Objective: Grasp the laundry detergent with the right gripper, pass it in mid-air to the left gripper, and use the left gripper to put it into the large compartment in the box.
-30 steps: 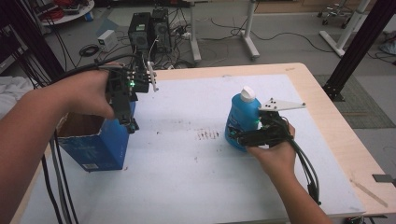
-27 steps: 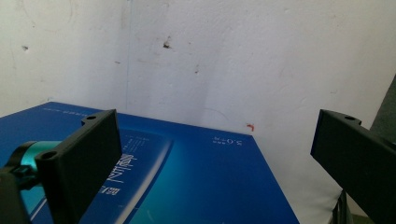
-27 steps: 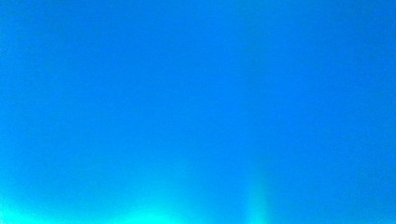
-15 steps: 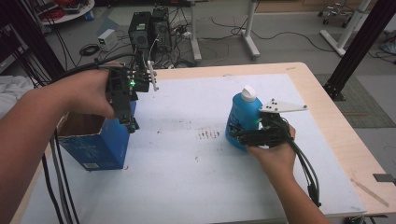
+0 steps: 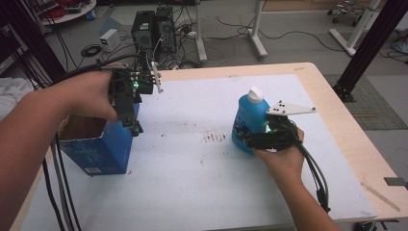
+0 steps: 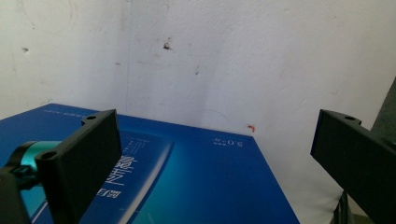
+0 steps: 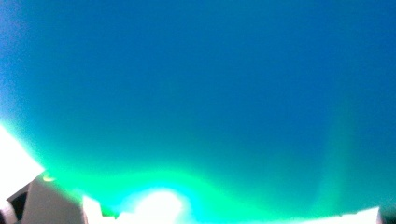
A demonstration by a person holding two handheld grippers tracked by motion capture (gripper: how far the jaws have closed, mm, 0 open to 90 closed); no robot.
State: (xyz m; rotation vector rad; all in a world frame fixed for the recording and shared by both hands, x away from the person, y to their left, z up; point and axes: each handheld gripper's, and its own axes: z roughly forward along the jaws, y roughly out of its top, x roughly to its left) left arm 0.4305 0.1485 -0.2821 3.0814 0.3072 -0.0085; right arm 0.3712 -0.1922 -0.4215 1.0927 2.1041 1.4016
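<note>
A blue bottle [image 5: 249,115] with a white cap stands upright on the white mat [image 5: 192,173], right of centre. My right gripper [image 5: 248,139] reaches in from the right and its black jaws hold the bottle's lower body; in the right gripper view the blue bottle [image 7: 198,93] sits right against the camera. An open-topped blue box [image 5: 103,144] stands at the table's left. My left gripper [image 5: 133,126] hangs over the box's right edge, pointing down. In the left gripper view the left gripper [image 6: 215,158] is open and empty above the blue box [image 6: 201,186].
The wooden table edge [image 5: 356,139] borders the mat on the right. Cables trail from both grippers. Computer towers [image 5: 154,24] and loose wires sit on the floor behind the table. A black frame post [image 5: 370,43] stands at the right.
</note>
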